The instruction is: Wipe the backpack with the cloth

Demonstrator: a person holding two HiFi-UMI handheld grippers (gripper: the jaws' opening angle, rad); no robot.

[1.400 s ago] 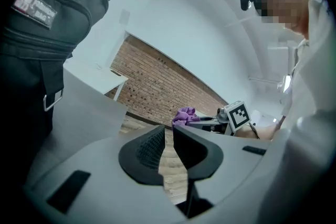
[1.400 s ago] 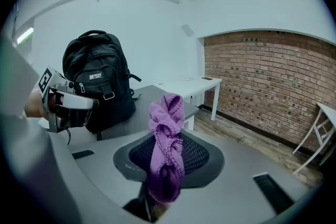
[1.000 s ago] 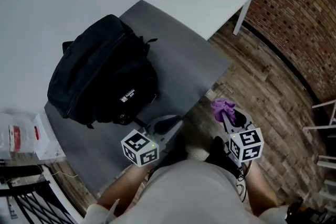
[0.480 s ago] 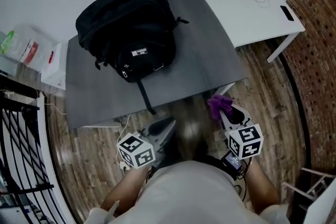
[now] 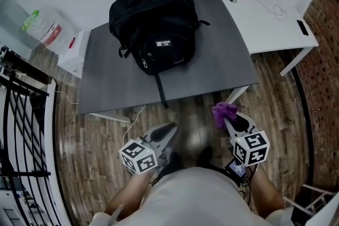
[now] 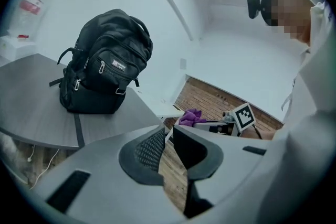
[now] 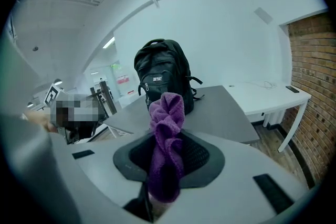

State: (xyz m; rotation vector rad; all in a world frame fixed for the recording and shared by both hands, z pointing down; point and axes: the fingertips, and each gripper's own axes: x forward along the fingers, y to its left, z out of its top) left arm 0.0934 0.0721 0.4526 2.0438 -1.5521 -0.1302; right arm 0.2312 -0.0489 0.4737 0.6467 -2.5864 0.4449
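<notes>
Jaws of the left gripper (image 5: 168,129) stand slightly apart with nothing between them; only wooden floor (image 5: 100,140) shows through the gap. Jaws of the right gripper (image 5: 229,121) are pressed on a purple cloth (image 5: 224,110), which bunches up past the tips and hangs down behind them. Both grippers are held low at the near side, over the floor and clear of the grey table (image 5: 212,61). The black backpack (image 5: 156,24) stands upright at the far edge of that table, its front pocket facing the person and one strap trailing over the near edge. Its zips appear closed, and no contents can be seen. A white desk (image 5: 270,24) adjoins the table on the right, carrying a thin cable and a small dark flat item. At far left a clear plastic bag (image 5: 46,29) holds something with a green top and a red label; what it is cannot be told.
</notes>
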